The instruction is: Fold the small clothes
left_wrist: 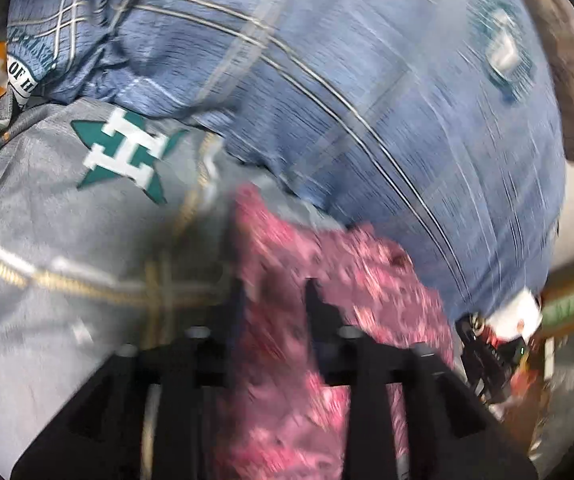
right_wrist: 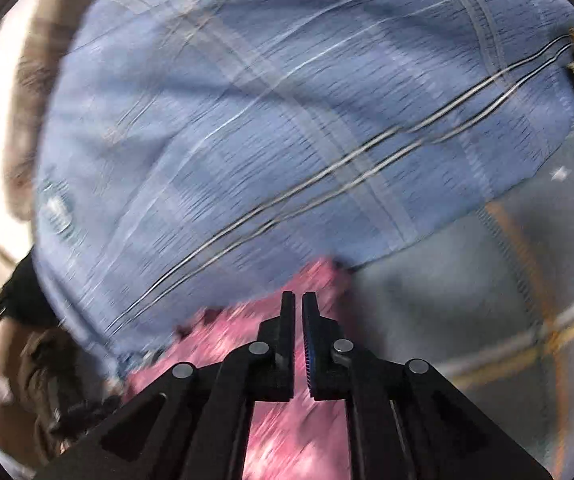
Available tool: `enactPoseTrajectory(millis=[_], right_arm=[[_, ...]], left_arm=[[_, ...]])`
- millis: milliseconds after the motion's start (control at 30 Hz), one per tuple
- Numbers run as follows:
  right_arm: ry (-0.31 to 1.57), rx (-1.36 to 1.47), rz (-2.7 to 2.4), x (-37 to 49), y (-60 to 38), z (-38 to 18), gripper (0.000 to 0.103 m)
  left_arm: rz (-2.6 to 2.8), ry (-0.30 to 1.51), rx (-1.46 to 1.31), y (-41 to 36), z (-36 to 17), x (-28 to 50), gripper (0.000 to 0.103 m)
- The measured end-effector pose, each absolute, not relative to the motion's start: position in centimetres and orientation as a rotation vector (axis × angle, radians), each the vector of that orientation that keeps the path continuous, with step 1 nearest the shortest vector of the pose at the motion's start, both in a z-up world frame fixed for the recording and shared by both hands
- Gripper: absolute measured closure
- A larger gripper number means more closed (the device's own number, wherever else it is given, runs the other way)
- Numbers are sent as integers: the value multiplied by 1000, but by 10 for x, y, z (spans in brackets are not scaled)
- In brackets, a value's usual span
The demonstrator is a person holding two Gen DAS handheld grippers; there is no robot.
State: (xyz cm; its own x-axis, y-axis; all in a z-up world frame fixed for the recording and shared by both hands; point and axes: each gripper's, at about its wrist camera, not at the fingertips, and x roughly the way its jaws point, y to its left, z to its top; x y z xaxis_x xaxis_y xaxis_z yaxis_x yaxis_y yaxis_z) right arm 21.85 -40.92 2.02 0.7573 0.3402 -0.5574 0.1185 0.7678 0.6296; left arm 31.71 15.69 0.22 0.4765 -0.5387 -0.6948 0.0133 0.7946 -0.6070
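Note:
A small pink patterned garment [left_wrist: 327, 280] hangs between my two grippers above the bed, blurred by motion. My left gripper [left_wrist: 275, 288] has its fingers a little apart with the pink cloth bunched between them and draping over the mechanism. My right gripper [right_wrist: 298, 300] is shut, jaws nearly touching, on an edge of the same pink garment [right_wrist: 247, 340], which spreads to the left and below the fingers. The right gripper also shows at the lower right in the left wrist view [left_wrist: 483, 344].
Below lies rumpled bedding: a blue plaid cover [left_wrist: 347, 100] and a grey part with a green star emblem [left_wrist: 127, 152]. A brown furry strip [left_wrist: 567, 60] and a pale bed frame run along the far edge. The blue cover [right_wrist: 267, 120] fills the right wrist view.

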Motion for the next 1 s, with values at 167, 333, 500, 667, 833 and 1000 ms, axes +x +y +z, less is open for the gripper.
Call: enactPoseTrajectory(millis=[167,333,500,667,833,1000], right_arm=[[846,567,42,202,-386,19,87],[746,635,7,136,-398,54,54],[741,703,-58,68,-425,38,49],[742,871,-24,54,-415,13,49],[743,929,-29,76,-401,-4,49],[714,978,12,83,-403,0,98]], left_arm=[[-341,1186,-406,116,-21,300,64],[-392,1155,-514,142,1,256,64],[-461,1139,-590,146,7,188,50],[-534,1193,-684,126,-22,150,50],[-455,1219,-736,118,-38,162,50],[-388,1181,-819,128,-35,173,84]])
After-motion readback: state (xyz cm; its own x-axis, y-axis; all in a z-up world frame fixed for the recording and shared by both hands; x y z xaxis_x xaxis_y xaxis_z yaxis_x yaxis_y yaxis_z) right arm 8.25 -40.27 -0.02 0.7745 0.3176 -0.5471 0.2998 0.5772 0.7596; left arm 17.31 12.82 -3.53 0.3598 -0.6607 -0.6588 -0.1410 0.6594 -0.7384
